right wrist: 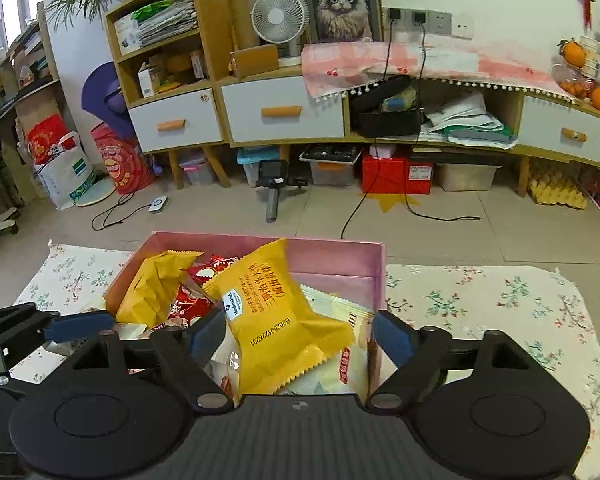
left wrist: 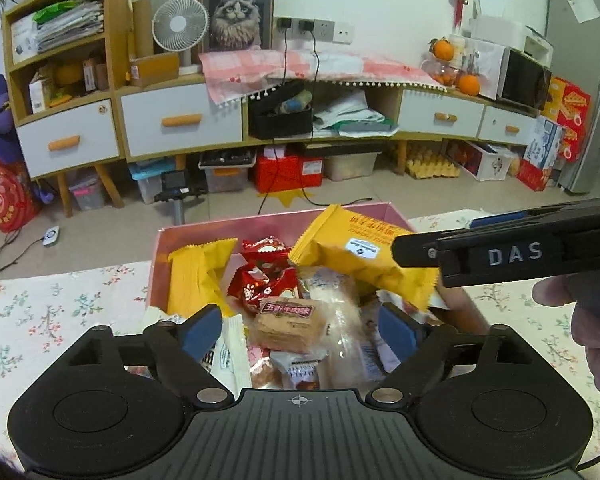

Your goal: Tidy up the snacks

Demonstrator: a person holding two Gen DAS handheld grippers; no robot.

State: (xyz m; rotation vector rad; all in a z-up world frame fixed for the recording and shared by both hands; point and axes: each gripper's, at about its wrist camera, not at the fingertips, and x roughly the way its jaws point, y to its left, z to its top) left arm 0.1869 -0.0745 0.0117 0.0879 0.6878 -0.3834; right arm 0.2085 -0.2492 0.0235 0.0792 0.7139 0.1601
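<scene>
A pink box (left wrist: 276, 216) on the floral tablecloth holds many snack packs. My left gripper (left wrist: 300, 320) hangs open over its near side, and a brown biscuit pack (left wrist: 288, 324) lies loose in the box below the gap between the blue pads. A large yellow waffle packet (left wrist: 360, 256) rests slanted on the pile, near a second yellow packet (left wrist: 196, 276) and red wrapped sweets (left wrist: 260, 276). My right gripper (right wrist: 300, 332) is open too. The yellow waffle packet (right wrist: 276, 312) lies between its pads, which do not press on it. The pink box (right wrist: 332, 248) is seen from its right side here.
The floral tablecloth (right wrist: 480, 308) spreads on both sides of the box. A person's hand (left wrist: 592, 320) holds the right gripper's handle. Beyond the table edge are bare floor, cables and a low cabinet (left wrist: 180, 120) with storage bins under it.
</scene>
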